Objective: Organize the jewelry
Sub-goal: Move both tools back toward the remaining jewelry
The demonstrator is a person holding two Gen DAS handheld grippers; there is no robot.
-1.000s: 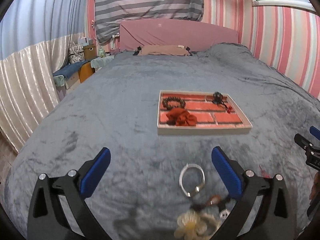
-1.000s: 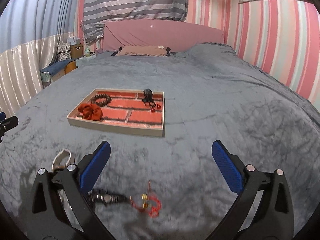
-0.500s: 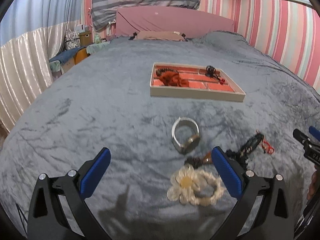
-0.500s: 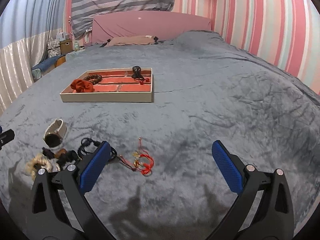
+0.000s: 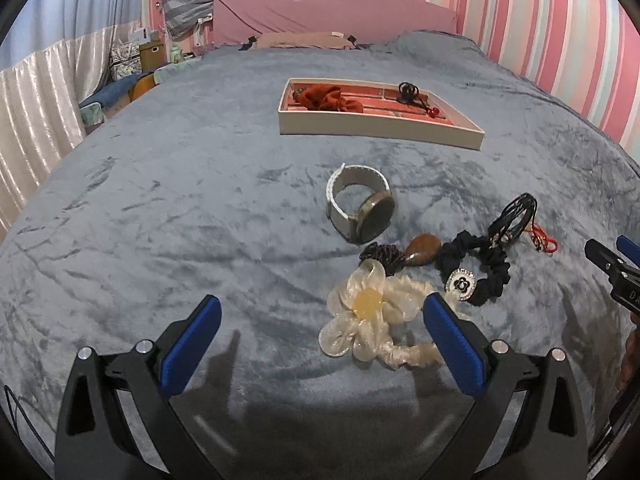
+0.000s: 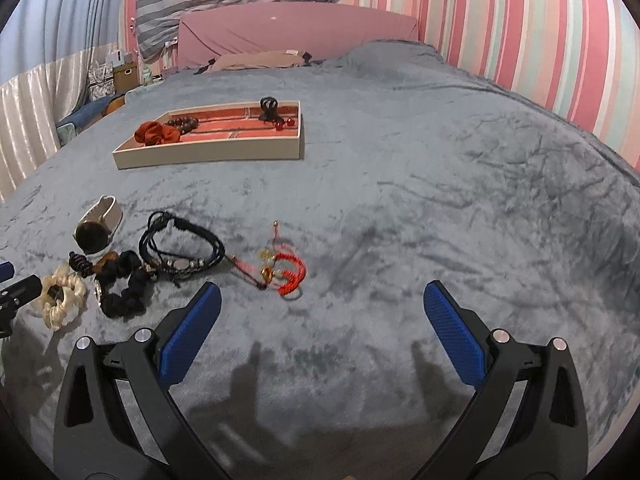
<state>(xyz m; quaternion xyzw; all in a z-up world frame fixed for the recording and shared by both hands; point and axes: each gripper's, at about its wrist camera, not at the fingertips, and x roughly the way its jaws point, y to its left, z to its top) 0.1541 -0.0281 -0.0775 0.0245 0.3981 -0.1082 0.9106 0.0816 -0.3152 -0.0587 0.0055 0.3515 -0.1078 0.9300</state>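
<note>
Loose jewelry lies on the grey blanket: a white-banded watch (image 5: pixel 360 208), a cream flower scrunchie (image 5: pixel 372 316), a brown pendant (image 5: pixel 423 249), a black scrunchie (image 5: pixel 480 268), a black cord bracelet (image 6: pixel 184 246) and a red cord bracelet (image 6: pixel 284 276). A cream tray (image 5: pixel 380 128) with a red brick-pattern floor lies farther back and holds a rust scrunchie (image 5: pixel 324 98), dark beads (image 6: pixel 185 122) and a black cord with red beads (image 5: pixel 416 96). My left gripper (image 5: pixel 320 336) is open and empty just before the flower scrunchie. My right gripper (image 6: pixel 320 332) is open and empty near the red bracelet.
The bed's pink headboard (image 5: pixel 332 12) and a tan pillow (image 5: pixel 300 40) are at the far end. A striped wall (image 6: pixel 540 32) runs along the right. Curtains (image 5: pixel 36 112) and boxes stand past the bed's left edge.
Both grippers have drawn back and lowered toward the blanket. The loose jewelry, earlier at the bottom edge of the views, now lies fully in front of the fingers. Nothing has been gripped.
</note>
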